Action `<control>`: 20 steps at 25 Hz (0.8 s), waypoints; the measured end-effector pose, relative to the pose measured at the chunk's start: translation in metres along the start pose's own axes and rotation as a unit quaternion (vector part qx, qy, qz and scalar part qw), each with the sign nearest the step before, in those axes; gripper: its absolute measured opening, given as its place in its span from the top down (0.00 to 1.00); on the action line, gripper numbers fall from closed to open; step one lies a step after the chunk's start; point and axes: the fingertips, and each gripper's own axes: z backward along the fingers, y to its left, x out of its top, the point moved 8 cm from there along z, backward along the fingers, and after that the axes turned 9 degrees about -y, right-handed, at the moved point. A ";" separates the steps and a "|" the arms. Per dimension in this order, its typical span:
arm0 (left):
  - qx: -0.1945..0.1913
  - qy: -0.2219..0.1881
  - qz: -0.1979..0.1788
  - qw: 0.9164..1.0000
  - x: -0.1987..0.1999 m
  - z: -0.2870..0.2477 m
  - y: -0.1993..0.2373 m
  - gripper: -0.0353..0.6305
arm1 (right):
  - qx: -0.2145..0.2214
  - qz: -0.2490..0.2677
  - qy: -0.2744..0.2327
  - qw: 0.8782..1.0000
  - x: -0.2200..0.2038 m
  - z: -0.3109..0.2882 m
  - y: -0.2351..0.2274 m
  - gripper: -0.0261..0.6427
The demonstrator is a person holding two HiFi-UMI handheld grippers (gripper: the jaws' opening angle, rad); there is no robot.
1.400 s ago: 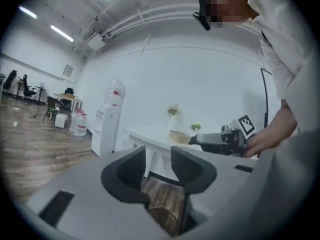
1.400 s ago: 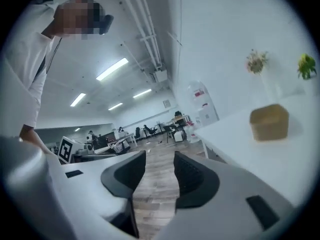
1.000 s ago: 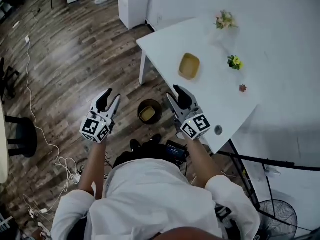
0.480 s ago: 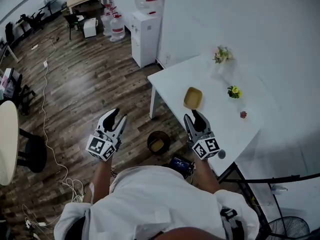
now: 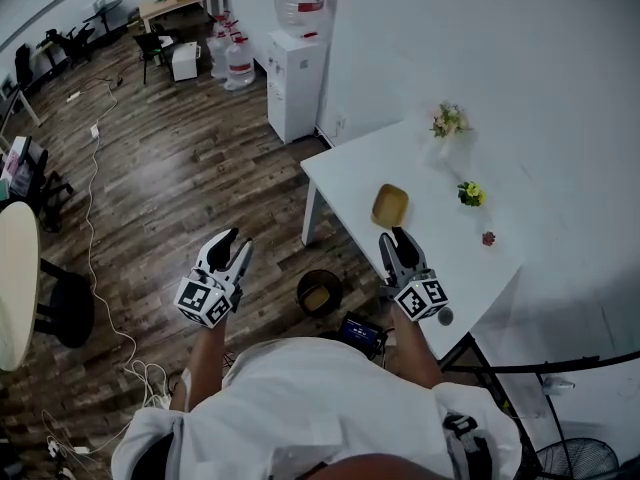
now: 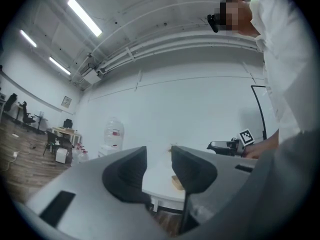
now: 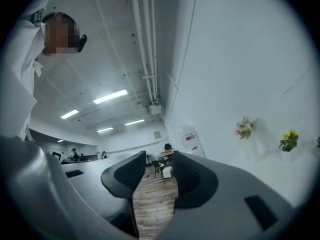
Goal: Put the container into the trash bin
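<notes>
A yellow container [image 5: 390, 205] lies on the white table [image 5: 350, 173] near its front edge. A second yellowish item sits inside the round dark trash bin [image 5: 319, 293] on the wooden floor beside the table. My left gripper [image 5: 233, 244] hangs over the floor left of the bin, open and empty. My right gripper [image 5: 398, 238] hovers at the table's edge just below the container, also open and empty. In the left gripper view the jaws [image 6: 159, 166] frame the table and the container [image 6: 176, 183]. In the right gripper view the jaws [image 7: 160, 176] point along the floor.
On the table stand a flower vase [image 5: 449, 121], a small yellow plant [image 5: 470, 193] and a tiny red item [image 5: 488, 238]. A water dispenser [image 5: 298, 58] stands by the wall. Cables [image 5: 95, 228], a black stool [image 5: 70, 308] and a round table [image 5: 15, 288] are at the left.
Both grippers have risen away from the bin, and the head view has tilted up to show more of the room. Both jaws stay open and empty.
</notes>
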 end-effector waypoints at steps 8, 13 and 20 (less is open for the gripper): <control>-0.004 -0.008 0.037 0.999 -0.008 -0.010 0.008 0.73 | -0.011 -0.015 0.002 1.000 0.008 -0.004 -0.020 0.68; -0.005 0.004 0.034 0.999 -0.016 -0.045 0.007 0.73 | -0.044 -0.079 0.046 0.995 0.007 -0.015 -0.080 0.67; 0.011 0.017 0.022 1.000 -0.019 -0.106 -0.001 0.73 | -0.109 -0.117 0.094 0.983 0.005 -0.020 -0.189 0.67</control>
